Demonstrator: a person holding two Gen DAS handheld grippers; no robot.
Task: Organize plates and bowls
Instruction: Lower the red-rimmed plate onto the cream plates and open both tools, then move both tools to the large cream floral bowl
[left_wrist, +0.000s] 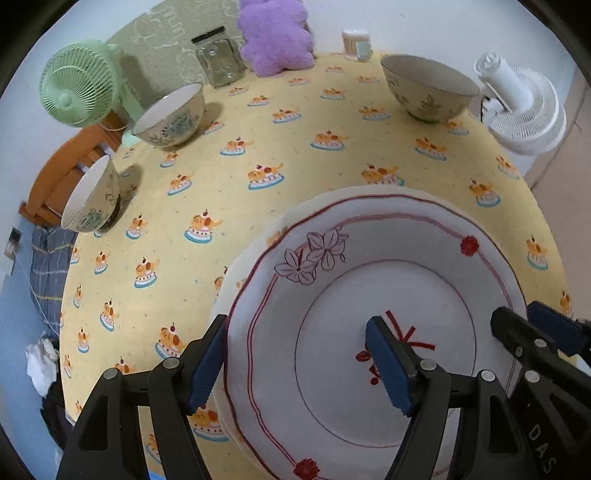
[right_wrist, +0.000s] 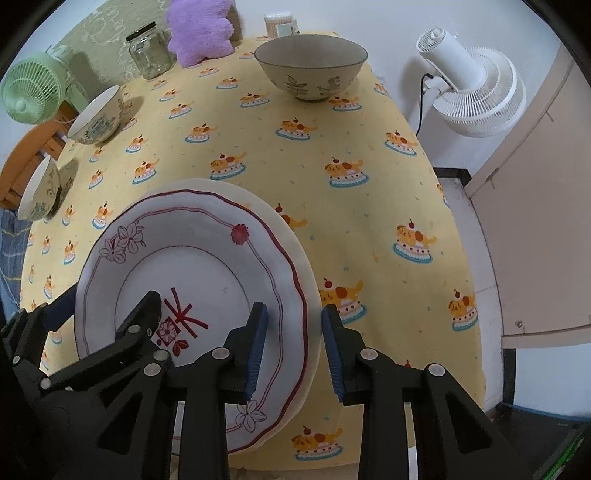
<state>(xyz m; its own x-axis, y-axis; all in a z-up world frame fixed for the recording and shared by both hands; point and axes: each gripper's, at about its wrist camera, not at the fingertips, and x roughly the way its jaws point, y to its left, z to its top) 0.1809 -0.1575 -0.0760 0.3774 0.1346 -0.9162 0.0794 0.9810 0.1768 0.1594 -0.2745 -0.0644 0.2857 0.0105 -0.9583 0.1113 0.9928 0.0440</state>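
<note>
The white red-rimmed ceramic plate (right_wrist: 192, 273), stacked on a plain plate on the surface, is straddled at opposite rims: the left tool (left_wrist: 295, 365) gapes wide, the right tool (right_wrist: 293, 350) narrower, neither pressing. An uneven closing could tip or slide it.

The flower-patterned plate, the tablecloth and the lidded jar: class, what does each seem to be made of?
Flower-patterned plate: probably glazed ceramic; smooth white face, painted red lines, scalloped rim.
Tablecloth: likely woven cloth, matte, with printed cartoon cakes; it drapes over the edge.
Lidded jar: clear glass by its see-through walls and highlights; the dark lid's material is unclear.
</note>
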